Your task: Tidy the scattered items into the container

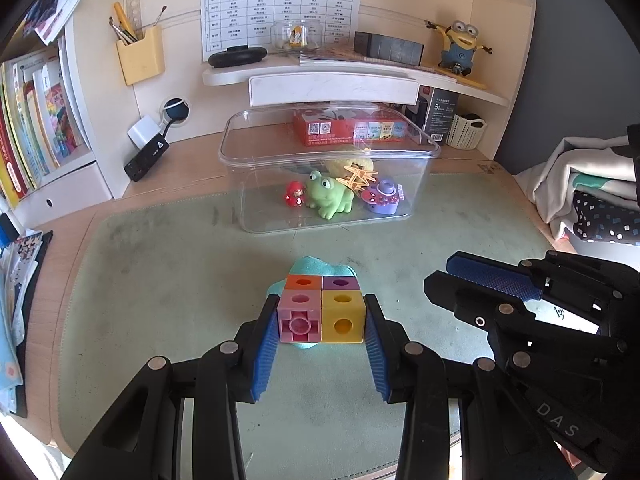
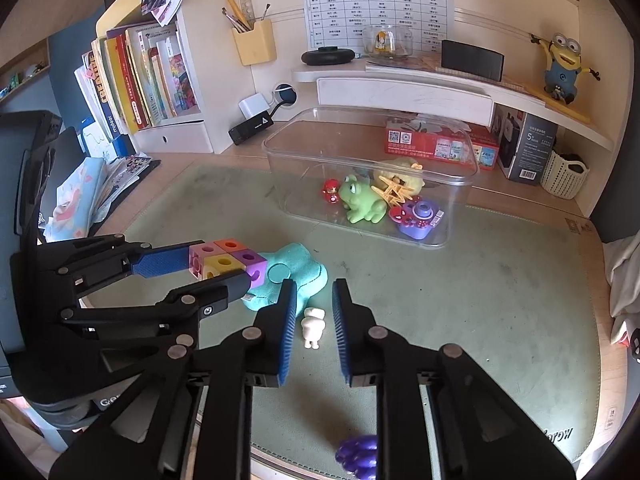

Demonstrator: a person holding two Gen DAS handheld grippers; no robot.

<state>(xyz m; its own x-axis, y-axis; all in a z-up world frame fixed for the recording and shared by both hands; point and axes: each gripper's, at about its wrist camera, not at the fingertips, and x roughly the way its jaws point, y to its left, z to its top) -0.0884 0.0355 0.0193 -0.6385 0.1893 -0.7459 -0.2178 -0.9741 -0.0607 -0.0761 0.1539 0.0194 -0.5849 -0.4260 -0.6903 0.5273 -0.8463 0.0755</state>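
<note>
Plastic blocks (image 1: 322,312), four cubes in orange, purple, pink and yellow snapped into one square, sit pinched between the fingers of the left gripper (image 1: 322,300), above the near middle of the mat (image 1: 180,280) on the tabletop. The pads press on the pink and yellow outer faces. I judge the cluster light, stiff and rather slick. Gripping across two flat sides, as here, should keep the cubes together.

Just under it lies a soft teal shape (image 1: 316,266). To the right, the right gripper (image 2: 314,285) has its fingers drawn close. A white figure (image 2: 313,326) shows in the narrow gap, but mat shows beside it, so it looks unpinched. A purple toy (image 2: 358,452) lies nearer. The clear box (image 1: 328,152), already holding a frog (image 1: 330,196) and other toys, stands far centre.
</note>
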